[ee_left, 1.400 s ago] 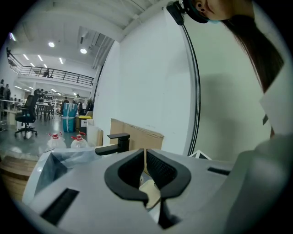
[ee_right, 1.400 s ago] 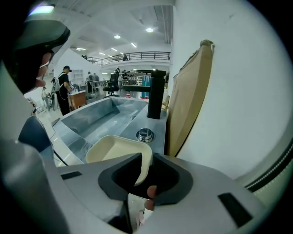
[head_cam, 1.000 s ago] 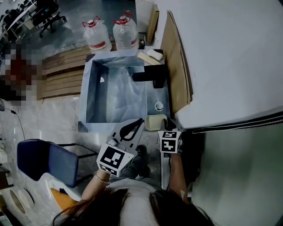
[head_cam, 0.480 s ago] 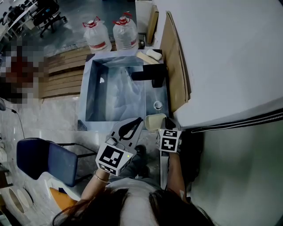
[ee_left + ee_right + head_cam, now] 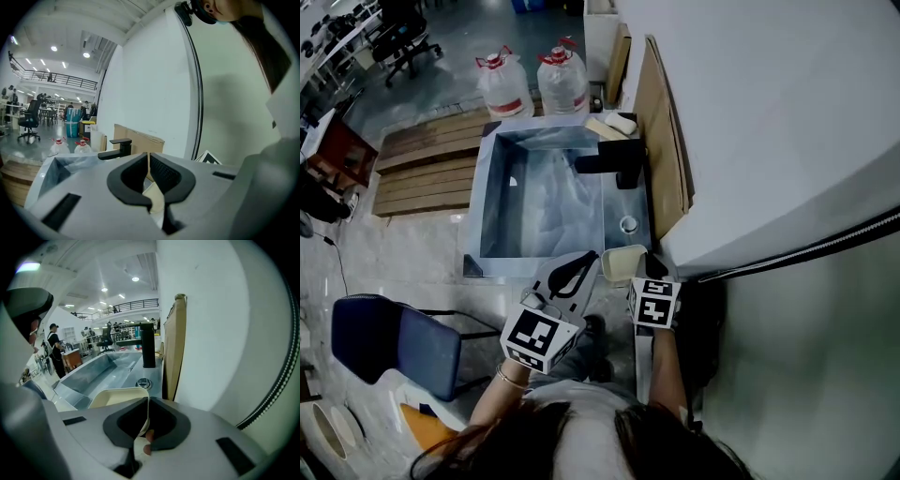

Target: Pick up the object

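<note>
Head view: cream tub (image 5: 622,263) sits between the left gripper (image 5: 586,267) and right gripper (image 5: 645,270), one at each short end, just ahead of both and over the near right corner of the sink (image 5: 476,217). Long axis runs gripper to gripper, open side up. Grasp looks done; can't tell if it's clear of the counter, so the lift is probably left.

Left gripper view: left gripper (image 5: 149,161) is pinched on the tub's thin cream rim (image 5: 154,197), seen edge-on. Black faucet (image 5: 117,147) is far ahead.

Right gripper view: right gripper (image 5: 148,406) is clamped on the tub wall (image 5: 119,397). The tub stretches left of it, mouth up and roughly level. Sink drain (image 5: 143,383) lies beyond.
</note>
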